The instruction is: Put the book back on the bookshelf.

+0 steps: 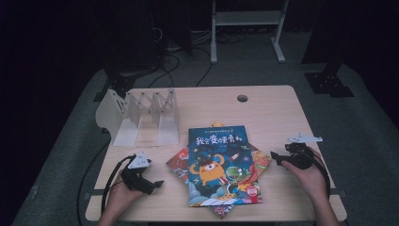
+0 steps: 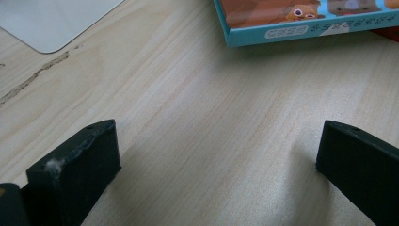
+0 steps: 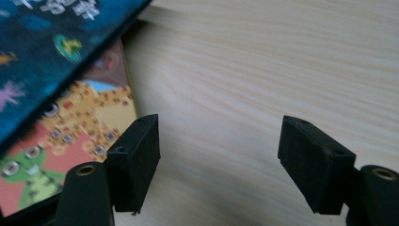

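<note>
A matt, pale wood grain is shown by the rectangular table (image 1: 273,113). A glossy printed paper cover is seen on the blue picture book (image 1: 221,165). Matt black, slightly scuffed pads (image 2: 80,165) are carried by the left gripper (image 1: 157,183).

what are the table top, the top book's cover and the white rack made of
Table top: pale wood or wood-look laminate, matte; grain lines run across it in both gripper views. Top book: printed paper or card cover, probably glossy, with bright cartoon art and a thin edge. White rack: looks like translucent white plastic, smooth; its folded dividers let some light through.
</note>
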